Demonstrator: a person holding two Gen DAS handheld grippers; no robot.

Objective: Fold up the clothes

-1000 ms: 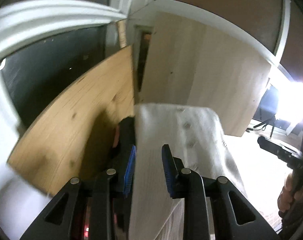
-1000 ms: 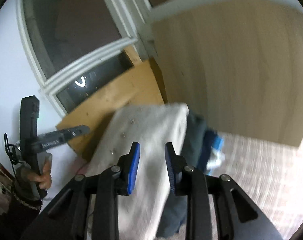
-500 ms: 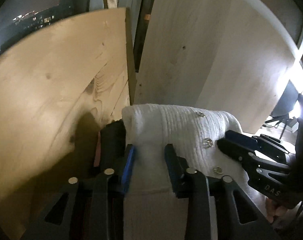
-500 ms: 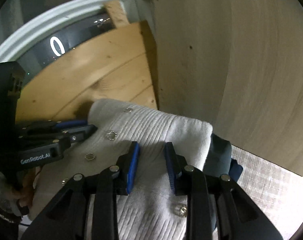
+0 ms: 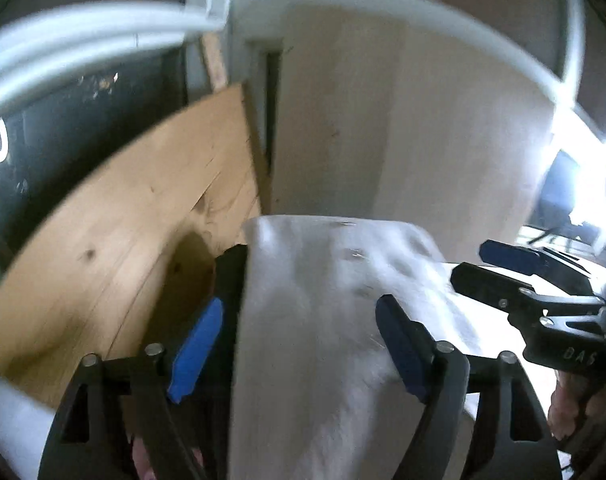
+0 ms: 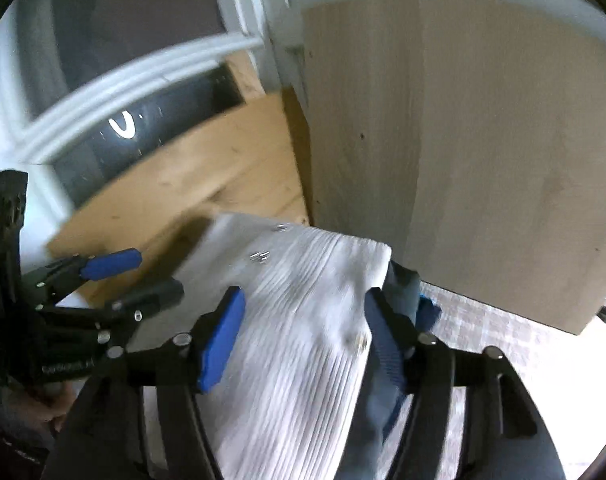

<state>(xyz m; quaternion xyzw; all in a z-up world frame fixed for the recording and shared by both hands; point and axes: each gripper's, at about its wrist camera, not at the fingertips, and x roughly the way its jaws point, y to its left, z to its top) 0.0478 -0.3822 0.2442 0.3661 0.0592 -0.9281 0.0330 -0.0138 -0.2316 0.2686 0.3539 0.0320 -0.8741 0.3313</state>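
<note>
Wooden boards [image 6: 483, 152] behind; before them our folded white garment [image 6: 299, 344]; left gripper [image 5: 299, 344] and right gripper [image 6: 303, 332] both spread.

Left gripper [image 5: 299, 344] spread wide, 2 blue-padded fingers [image 5: 195, 350] either side of folded white garment [image 5: 323, 320]. Dark clothing [image 5: 229, 276] just left of garment. Right gripper [image 5: 499, 264] to garment's right, parted. Leaning wooden board [image 5: 143, 232] behind garment, left.
</note>
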